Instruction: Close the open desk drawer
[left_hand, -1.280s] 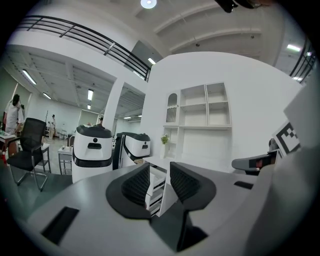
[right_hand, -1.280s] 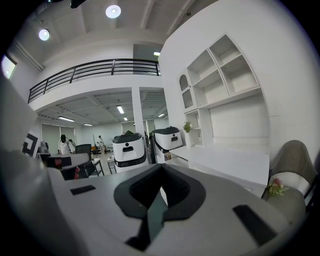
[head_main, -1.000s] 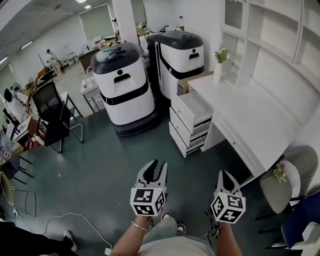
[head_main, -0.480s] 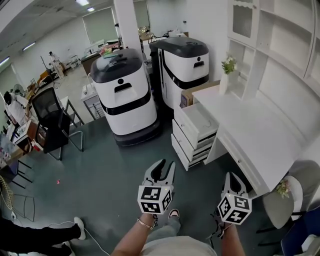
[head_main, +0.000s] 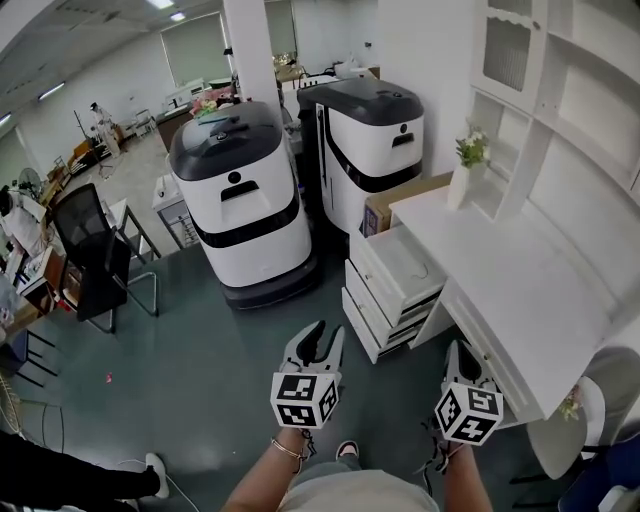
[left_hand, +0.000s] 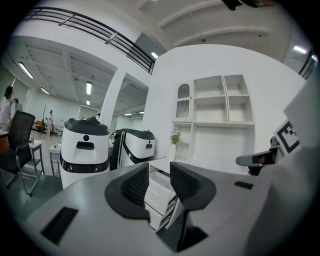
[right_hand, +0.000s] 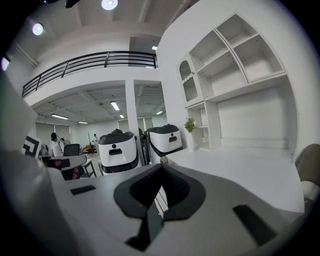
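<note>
Under the desk (head_main: 520, 290): three drawers (head_main: 372, 303), top drawer (head_main: 404, 262) open. Two grippers, both empty: left gripper (head_main: 322, 331) jaws parted, right gripper (head_main: 463, 351) jaws together.

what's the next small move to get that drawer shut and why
Probably step closer and carry the left gripper to the front of the open top drawer. It stands pulled out from the white desk, and both the left gripper, jaws apart and empty, and the right gripper, jaws together, hang over the floor short of it.
</note>
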